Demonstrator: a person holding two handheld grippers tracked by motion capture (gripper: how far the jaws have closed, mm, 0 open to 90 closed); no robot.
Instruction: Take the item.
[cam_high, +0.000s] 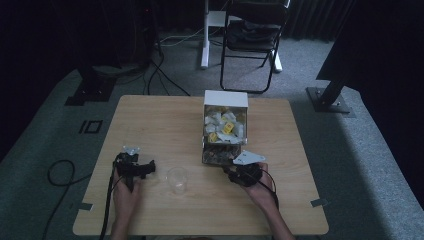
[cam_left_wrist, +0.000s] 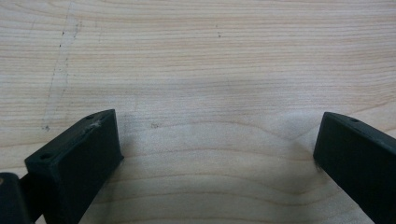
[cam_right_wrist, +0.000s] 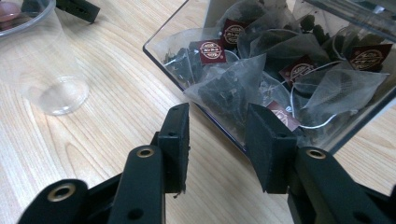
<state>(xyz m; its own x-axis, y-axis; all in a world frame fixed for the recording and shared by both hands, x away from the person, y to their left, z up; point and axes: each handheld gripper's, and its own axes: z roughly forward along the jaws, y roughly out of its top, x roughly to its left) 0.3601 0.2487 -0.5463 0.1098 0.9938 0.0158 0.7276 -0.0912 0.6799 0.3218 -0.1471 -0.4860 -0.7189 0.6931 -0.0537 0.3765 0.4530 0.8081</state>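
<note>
Right gripper (cam_right_wrist: 217, 140) part-open, empty, aimed at pyramid tea bag (cam_right_wrist: 229, 93) in clear tray (cam_right_wrist: 161, 53) at desk (cam_high: 150, 125) centre. Plastic cup (cam_high: 177, 180) at tray's 7 o'clock, likely awaiting bag. Left gripper (cam_left_wrist: 215, 149) open, idle, empty.

cup (cam_right_wrist: 42, 56) – top cut off | tea-bag tray (cam_right_wrist: 159, 46) – right end cut off

A wooden table (cam_high: 150, 125) stands on grey carpet (cam_high: 350, 150). At the far side, a black folding chair (cam_high: 252, 40) sits before dark curtains (cam_high: 320, 17). Cables (cam_high: 160, 75) trail at far left.
</note>
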